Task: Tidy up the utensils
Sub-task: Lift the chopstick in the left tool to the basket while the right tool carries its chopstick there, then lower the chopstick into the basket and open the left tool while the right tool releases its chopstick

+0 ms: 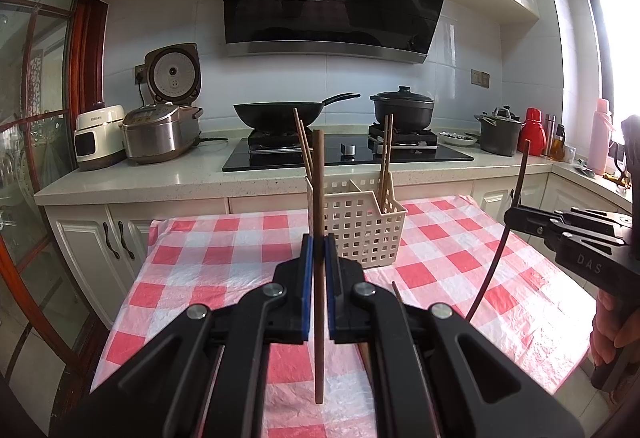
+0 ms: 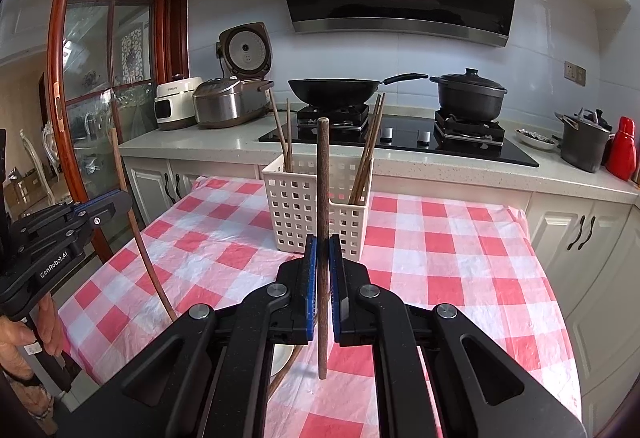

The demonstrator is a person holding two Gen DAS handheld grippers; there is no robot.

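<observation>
My left gripper point(image 1: 319, 244) is shut on a light brown chopstick point(image 1: 318, 178), held upright above the red-and-white checked table point(image 1: 224, 258). Just beyond it stands a white perforated basket point(image 1: 360, 226) with chopsticks point(image 1: 386, 158) leaning in its compartments. My right gripper point(image 2: 323, 252) is shut on a darker brown chopstick point(image 2: 323, 178), also upright, in front of the same basket point(image 2: 296, 206). Each gripper shows in the other's view: the right gripper point(image 1: 512, 216) with its chopstick point(image 1: 522, 170), the left gripper point(image 2: 122, 200) with its chopstick point(image 2: 138, 238).
Another chopstick point(image 1: 397, 292) lies on the cloth partly under my left gripper. Behind the table runs a counter point(image 1: 160, 174) with rice cookers point(image 1: 160, 134), a hob with a wok point(image 1: 280, 112) and a black pot point(image 1: 402, 110). A hand point(image 2: 16, 338) grips the left handle.
</observation>
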